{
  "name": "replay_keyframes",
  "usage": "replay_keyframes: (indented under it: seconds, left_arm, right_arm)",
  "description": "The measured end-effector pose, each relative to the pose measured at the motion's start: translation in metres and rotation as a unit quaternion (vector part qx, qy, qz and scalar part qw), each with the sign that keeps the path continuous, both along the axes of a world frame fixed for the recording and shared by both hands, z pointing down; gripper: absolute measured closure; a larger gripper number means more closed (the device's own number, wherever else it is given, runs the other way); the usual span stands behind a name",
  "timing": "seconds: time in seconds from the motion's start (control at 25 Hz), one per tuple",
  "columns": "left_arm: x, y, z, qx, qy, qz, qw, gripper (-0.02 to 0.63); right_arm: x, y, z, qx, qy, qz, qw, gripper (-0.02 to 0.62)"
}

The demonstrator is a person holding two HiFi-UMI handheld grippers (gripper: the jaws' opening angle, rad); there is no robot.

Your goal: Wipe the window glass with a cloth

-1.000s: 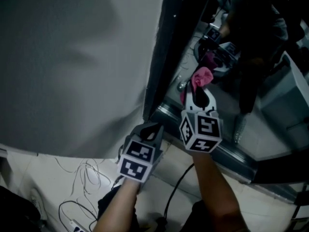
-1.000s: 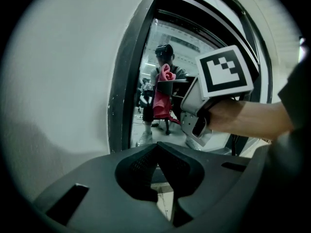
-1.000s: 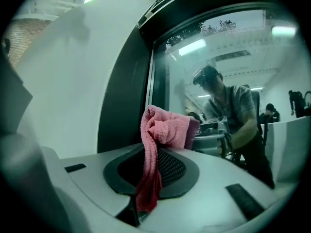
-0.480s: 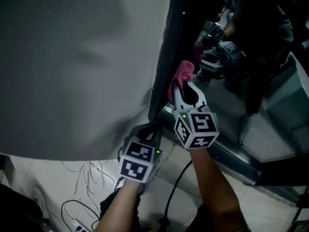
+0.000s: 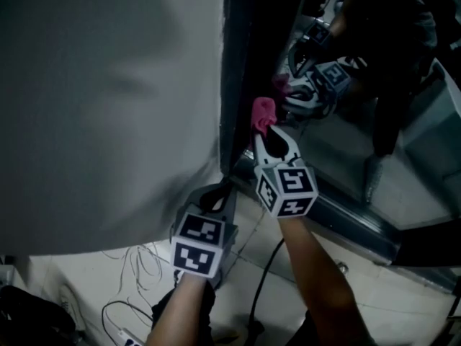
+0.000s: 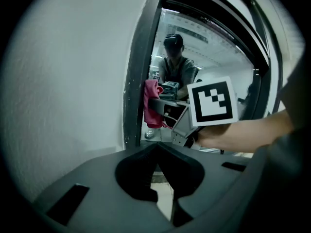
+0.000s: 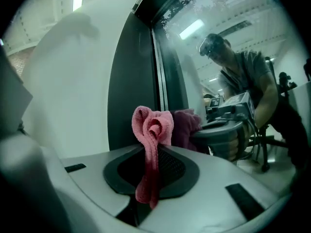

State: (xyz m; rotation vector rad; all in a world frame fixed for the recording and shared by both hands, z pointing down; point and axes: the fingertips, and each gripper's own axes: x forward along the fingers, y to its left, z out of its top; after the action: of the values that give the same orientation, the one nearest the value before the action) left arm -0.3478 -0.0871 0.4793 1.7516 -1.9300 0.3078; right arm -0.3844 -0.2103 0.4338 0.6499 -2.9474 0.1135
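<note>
Cloth [image 5: 263,114] held against the window glass [image 5: 338,171] at its left edge, just beside the dark frame [image 5: 241,63].
The right gripper [image 5: 265,132] has its jaws clamped on the pink cloth, whose bunched top sticks out past the tips and meets its own reflection in the glass. The left gripper [image 5: 223,189] sits lower, near the frame's bottom corner by the white wall [image 5: 108,121], with its jaws closed together on nothing. Cables [image 5: 130,262] lie on the floor below.
</note>
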Motion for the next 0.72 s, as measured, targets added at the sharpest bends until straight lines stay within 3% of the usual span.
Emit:
replay_keyframes:
  seconds: [0.44, 0.72]
  left_arm:
    - [0.01, -0.007, 0.004, -0.007, 0.001, 0.019, 0.9998, 0.604]
    - [0.041, -0.027, -0.003, -0.001, -0.01, 0.049, 0.9988, 0.604]
  right_arm:
    - [0.037, -0.017, 0.012, -0.002, -0.006, 0.059, 0.998, 0.543]
    - [0.096, -0.034, 0.006, 0.005, -0.001, 0.099, 0.995, 0.543]
